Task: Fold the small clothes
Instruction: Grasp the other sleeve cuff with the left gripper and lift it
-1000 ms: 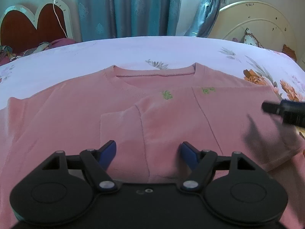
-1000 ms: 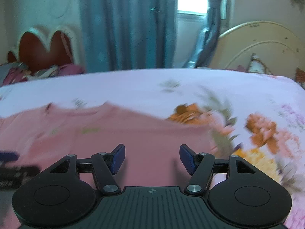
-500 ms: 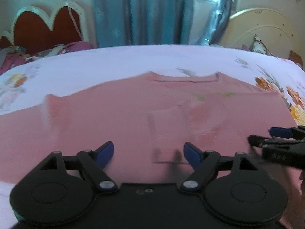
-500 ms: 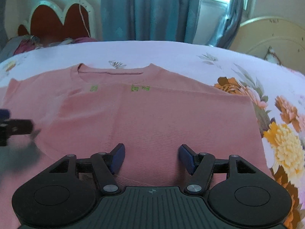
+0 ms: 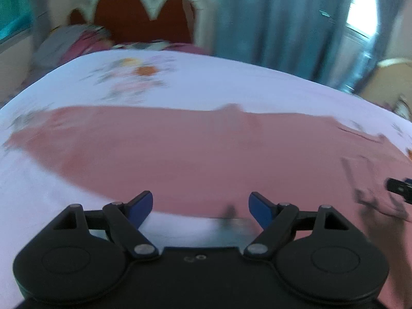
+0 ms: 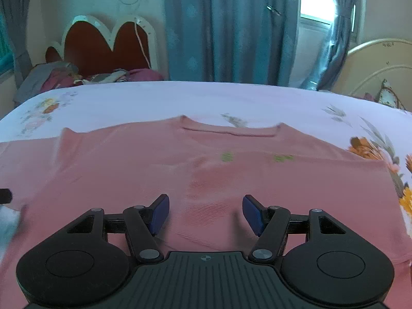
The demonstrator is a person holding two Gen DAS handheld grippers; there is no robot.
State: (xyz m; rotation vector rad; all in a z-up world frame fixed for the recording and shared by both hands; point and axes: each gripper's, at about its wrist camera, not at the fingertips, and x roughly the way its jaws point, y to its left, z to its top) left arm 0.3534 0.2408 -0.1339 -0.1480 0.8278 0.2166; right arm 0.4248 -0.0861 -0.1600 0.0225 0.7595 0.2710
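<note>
Nearest in the left wrist view, the left tool hangs with its blue pads well apart and nothing between them; its jaws have just been opening. Under it lies the near edge of the pink shirt, where the cloth meets the white bed sheet. This view is blurred, so the exact hem line cannot be told. At the right border of it a small dark part of the right tool shows above the shirt.

In the right wrist view, the right tool also has its pads apart and empty, above the middle of the shirt. The shirt lies spread on the bed, neckline to the far side, one sleeve still stretched out to the left and the right side seemingly already folded in.

Further back are the red headboard and the blue curtains.

The risk is judged like this: if the left tool closes too near the edge, it may pinch the sheet together with the sleeve, or take only one layer, and the fold would come crooked. A fast pull could also drag the whole shirt and open the folded side
</note>
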